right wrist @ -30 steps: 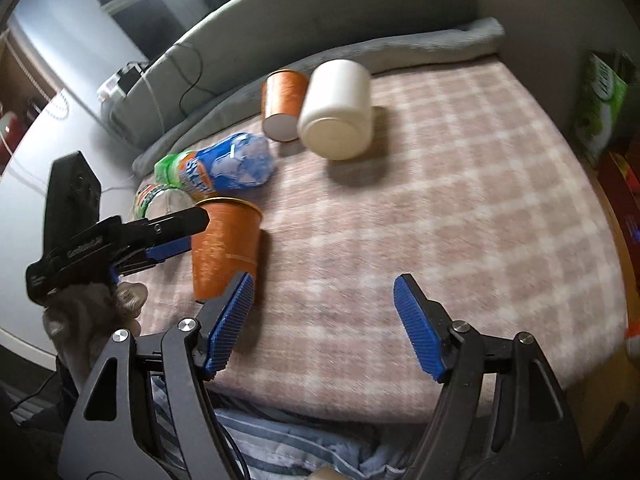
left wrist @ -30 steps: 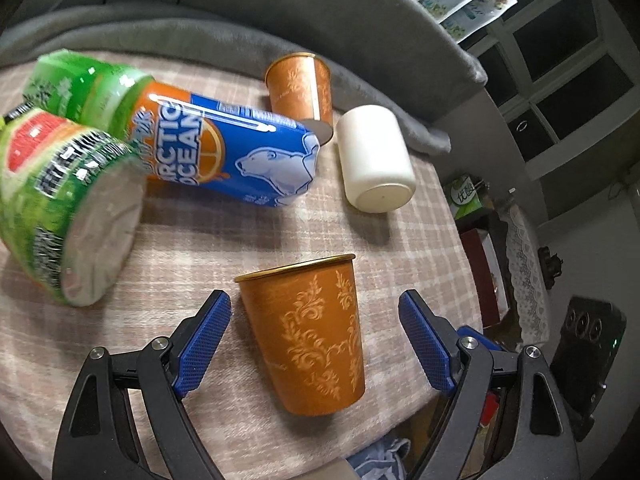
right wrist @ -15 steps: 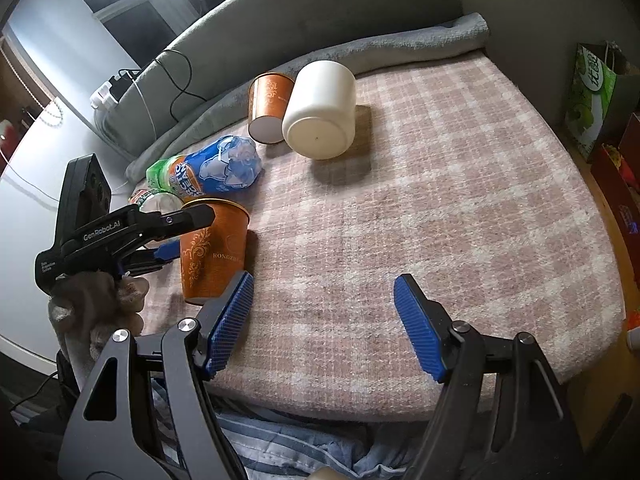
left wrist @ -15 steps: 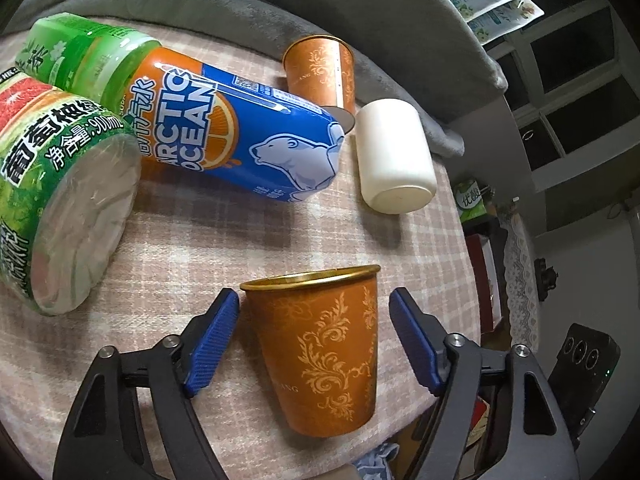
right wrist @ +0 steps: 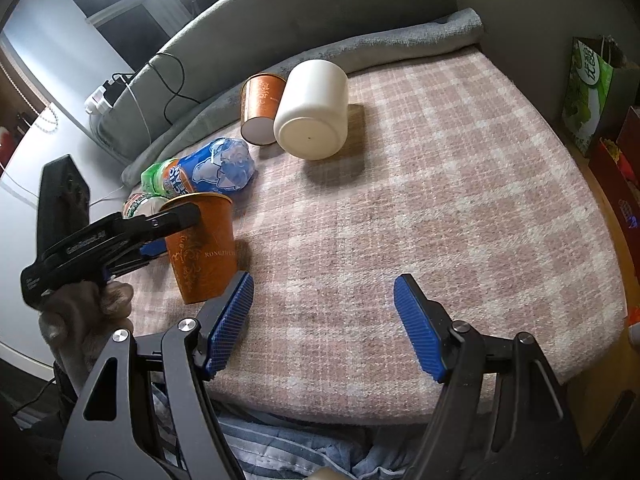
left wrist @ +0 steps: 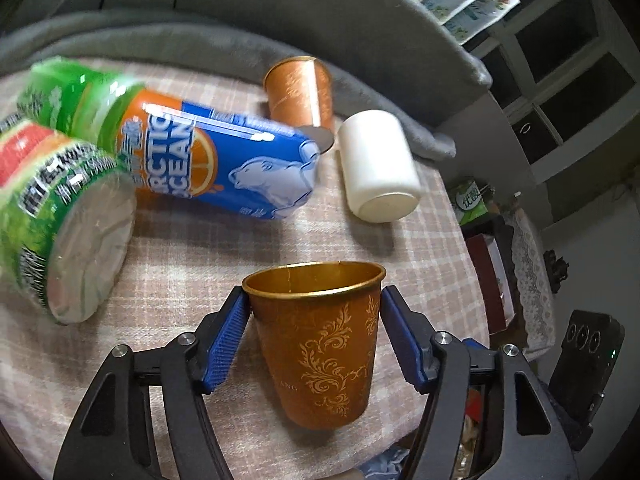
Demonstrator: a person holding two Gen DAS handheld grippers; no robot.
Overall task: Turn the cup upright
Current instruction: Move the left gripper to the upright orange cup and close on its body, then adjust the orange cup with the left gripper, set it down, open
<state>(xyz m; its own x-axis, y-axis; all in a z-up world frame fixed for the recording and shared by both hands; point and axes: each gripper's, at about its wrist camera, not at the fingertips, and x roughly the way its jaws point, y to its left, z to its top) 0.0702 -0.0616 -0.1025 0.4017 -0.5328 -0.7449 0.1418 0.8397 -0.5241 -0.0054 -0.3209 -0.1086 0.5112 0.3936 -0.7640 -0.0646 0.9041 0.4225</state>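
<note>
An orange cup (left wrist: 320, 340) with gold scrollwork stands upright on the plaid cloth, mouth up. My left gripper (left wrist: 314, 300) is shut on it, blue pads against both sides just under the rim. The right wrist view shows the same cup (right wrist: 202, 252) at the left with the left gripper (right wrist: 176, 224) around it. A second orange cup (left wrist: 298, 94) lies on its side at the back, also in the right wrist view (right wrist: 260, 108). A white cup (left wrist: 378, 170) lies on its side beside it. My right gripper (right wrist: 322, 304) is open and empty over the cloth.
A blue Arctic Ocean bottle (left wrist: 208, 160) and a green-labelled bottle (left wrist: 56, 216) lie on their sides at the left. A grey blanket roll (right wrist: 360, 48) runs along the back edge. The table's edge (right wrist: 600, 340) drops off at the right, with boxes and a green bag (right wrist: 588, 92) beyond.
My left gripper has closed its pads onto the upright orange cup. The right gripper has stayed open and nearly still.
</note>
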